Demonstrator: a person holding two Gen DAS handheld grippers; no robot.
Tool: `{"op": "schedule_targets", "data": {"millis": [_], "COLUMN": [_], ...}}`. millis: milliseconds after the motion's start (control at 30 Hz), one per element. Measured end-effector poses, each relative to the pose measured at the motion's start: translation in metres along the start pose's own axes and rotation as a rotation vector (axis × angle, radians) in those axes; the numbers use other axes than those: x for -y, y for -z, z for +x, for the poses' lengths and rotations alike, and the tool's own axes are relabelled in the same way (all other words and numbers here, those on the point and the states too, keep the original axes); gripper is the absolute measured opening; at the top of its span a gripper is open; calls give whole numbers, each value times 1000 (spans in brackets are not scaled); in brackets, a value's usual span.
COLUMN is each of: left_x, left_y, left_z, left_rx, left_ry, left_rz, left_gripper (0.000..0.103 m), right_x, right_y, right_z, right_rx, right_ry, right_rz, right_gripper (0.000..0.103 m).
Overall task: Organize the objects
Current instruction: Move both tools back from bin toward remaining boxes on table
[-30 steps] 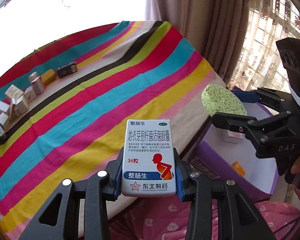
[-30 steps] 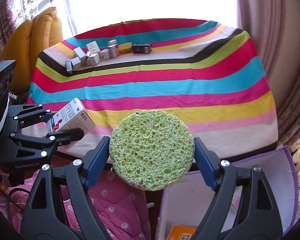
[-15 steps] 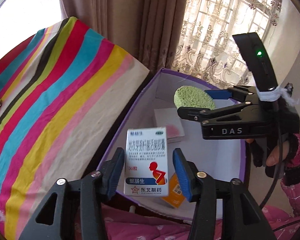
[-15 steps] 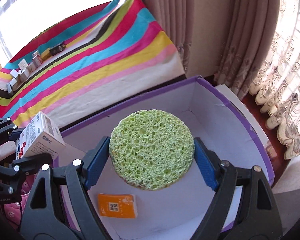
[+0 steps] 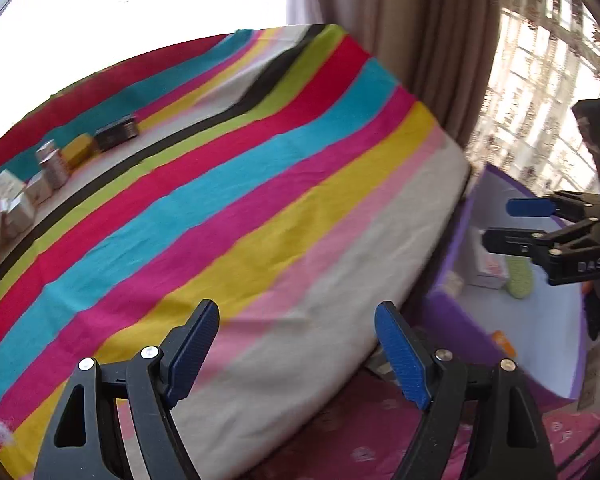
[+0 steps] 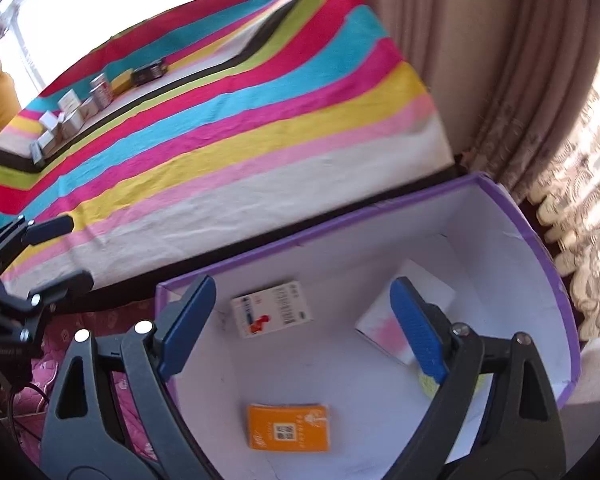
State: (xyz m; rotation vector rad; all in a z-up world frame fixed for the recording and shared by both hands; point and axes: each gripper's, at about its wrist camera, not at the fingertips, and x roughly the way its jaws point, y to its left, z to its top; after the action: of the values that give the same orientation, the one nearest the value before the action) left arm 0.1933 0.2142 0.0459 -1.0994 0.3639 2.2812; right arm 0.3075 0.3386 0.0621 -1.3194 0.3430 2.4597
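My left gripper is open and empty over the near edge of the striped table. My right gripper is open and empty above the purple box; it also shows in the left wrist view. Inside the box lie the white medicine box, an orange packet, a white and pink box and the green sponge, which the right finger mostly hides in the right wrist view.
Several small boxes and a dark box stand in a row at the table's far left. Brown curtains hang behind the table. The purple box sits below the table's right edge. Pink fabric lies underneath.
Both grippers opened. The medicine box and the green sponge dropped into the purple box. My left gripper swung back toward the table.
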Motion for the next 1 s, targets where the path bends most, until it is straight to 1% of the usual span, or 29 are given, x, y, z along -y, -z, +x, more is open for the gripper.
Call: {"op": "schedule_targets", "data": {"millis": [100,133,167,200,333,400,467,533,600,667,700,800,867,967,1000], "left_x": [-69,-91,-113,-133,-200,-226,-246,-262,-273,-281,-283,-291,-291,-289,-289], "left_y": [13,17,21,24,34,39,44,48,53,58,58,64,65,63,61], "left_z": [0,-2,-3,-5,-10,-12,-16,-16,-14,-14,-14,-12,-12,-8,-6], "left_rx": [-3,-2,0,4,11,19,26,29,21,16,21,15,22,5,-3], "left_ry": [-157,-199,-239,-273,-380,-433,-468,-476,-477,-447,-437,-392,-378,-379,-376], "left_rz": [-100,-134,-169,-205,-321,-360,-402,-448,-491,-543,-563,-617,-620,-598,-589], "left_gripper": [81,81,81,81,81,81,81,81,81,81,81,82,84,89,91], "right_x": [-50,-50,-81,-96,-148,-165,-175,-178,-179,-181,-181,-188,-194,-206,-215], "right_y": [-22,-22,-38,-48,-91,-118,-148,-180,-213,-243,-243,-284,-307,-340,-361], "right_z": [19,19,35,44,86,109,129,151,178,203,203,241,263,288,302], "right_rx": [-4,-4,-1,4,21,22,27,20,-4,-18,-18,-33,-37,-24,-17], "right_ry": [-60,-60,-91,-98,-103,-108,-124,-157,-201,-204,-204,-218,-226,-253,-261], "right_rz": [-117,-117,-192,-231,-376,-420,-447,-445,-433,-440,-440,-468,-505,-578,-620], "right_gripper": [91,91,91,91,91,91,91,91,91,91,91,91,91,91,92]}}
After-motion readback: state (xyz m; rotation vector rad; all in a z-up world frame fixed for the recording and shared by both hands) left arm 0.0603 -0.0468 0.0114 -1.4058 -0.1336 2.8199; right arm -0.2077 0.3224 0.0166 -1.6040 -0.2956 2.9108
